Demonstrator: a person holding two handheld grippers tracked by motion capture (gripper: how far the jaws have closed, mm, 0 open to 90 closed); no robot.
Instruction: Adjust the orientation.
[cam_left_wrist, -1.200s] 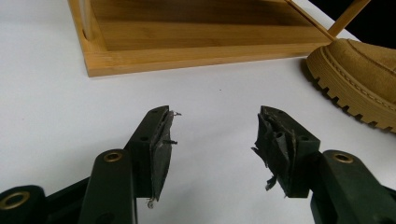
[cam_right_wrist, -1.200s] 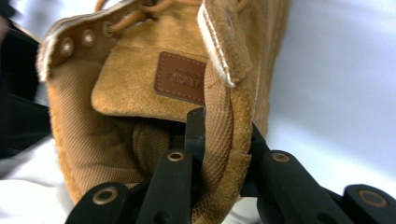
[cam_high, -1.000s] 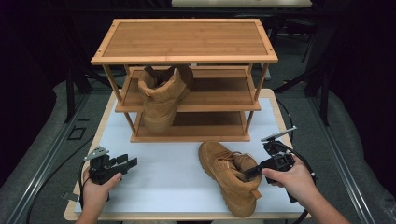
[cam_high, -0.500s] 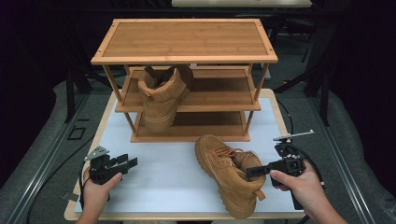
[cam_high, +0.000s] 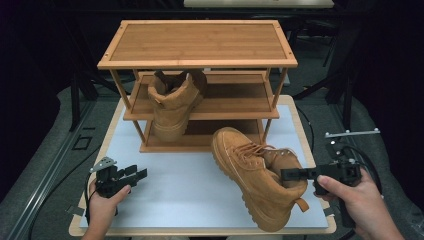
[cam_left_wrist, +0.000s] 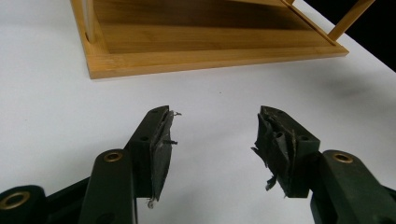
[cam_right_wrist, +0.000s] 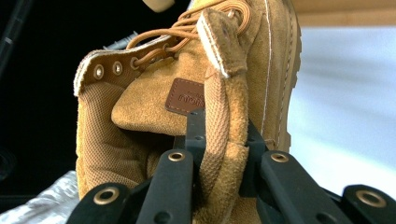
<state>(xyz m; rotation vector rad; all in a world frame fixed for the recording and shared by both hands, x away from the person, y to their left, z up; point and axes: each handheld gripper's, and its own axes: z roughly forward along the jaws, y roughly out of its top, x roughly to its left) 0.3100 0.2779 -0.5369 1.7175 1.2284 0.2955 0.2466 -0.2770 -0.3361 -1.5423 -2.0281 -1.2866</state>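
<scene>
A tan suede boot lies tilted on the white table top at the front right, toe toward the rack. My right gripper is shut on its collar edge by the heel; in the right gripper view the jaws clamp that suede edge of the boot. A matching boot stands on the middle shelf of the bamboo shoe rack. My left gripper hovers open over the front left of the table, nothing between its jaws.
The rack's bottom shelf lies just ahead of the left gripper. The white table top has bare room between the two grippers. Dark floor and stand legs surround the table.
The right hand has drawn back to the right, and the held boot has tipped, its toe now higher and nearer the rack. The left gripper has stayed still.
</scene>
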